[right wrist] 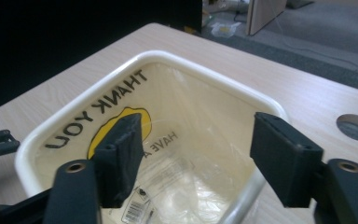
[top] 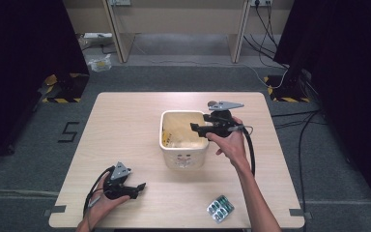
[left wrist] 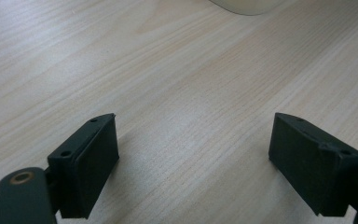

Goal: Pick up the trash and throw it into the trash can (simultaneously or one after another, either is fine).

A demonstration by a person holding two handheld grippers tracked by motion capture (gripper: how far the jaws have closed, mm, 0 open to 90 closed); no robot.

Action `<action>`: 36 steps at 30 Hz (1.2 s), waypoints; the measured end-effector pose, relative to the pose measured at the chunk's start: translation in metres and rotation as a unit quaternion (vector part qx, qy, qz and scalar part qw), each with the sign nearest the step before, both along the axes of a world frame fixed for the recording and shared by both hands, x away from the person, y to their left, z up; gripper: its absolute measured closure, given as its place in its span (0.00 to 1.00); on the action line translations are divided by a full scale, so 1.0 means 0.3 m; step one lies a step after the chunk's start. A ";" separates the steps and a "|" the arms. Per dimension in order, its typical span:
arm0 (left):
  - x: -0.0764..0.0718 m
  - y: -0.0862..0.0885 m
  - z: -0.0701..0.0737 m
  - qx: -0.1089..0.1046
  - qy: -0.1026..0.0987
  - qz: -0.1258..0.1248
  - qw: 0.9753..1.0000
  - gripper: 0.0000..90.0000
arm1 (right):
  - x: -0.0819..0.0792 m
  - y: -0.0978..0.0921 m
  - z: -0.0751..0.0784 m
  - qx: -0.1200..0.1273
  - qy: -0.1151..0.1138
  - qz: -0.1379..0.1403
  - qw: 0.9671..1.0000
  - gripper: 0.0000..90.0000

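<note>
A white square bin [top: 184,157] stands at the middle of the table, lined with a clear plastic bag [right wrist: 186,105] printed "THANK YOU" over a yellow mark. My right gripper [top: 196,128] hangs over the bin's right side; in the right gripper view it [right wrist: 198,135] is open above the bin's rim [right wrist: 168,57] with nothing between the jaws. My left gripper [top: 137,190] rests low near the table's front left. In its own view it [left wrist: 193,135] is open over bare wood, with the bin's base [left wrist: 247,5] far ahead.
A green blister pack of pills [top: 220,209] lies near the table's front edge, right of centre. The table [top: 125,125] has a round cable hole [right wrist: 356,127] at its far right. Cables and black stands sit on the floor beyond.
</note>
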State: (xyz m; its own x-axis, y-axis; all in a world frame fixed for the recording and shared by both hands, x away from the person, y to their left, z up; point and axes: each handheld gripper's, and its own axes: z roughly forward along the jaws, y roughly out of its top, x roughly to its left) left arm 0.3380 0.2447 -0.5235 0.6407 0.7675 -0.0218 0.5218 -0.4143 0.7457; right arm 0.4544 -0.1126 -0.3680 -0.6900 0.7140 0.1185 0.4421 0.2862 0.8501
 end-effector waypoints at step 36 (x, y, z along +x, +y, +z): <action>0.000 0.000 0.000 0.000 0.000 0.000 1.000 0.16 | -0.433 -0.241 -0.112 -0.051 -0.039 -0.050 0.997 0.17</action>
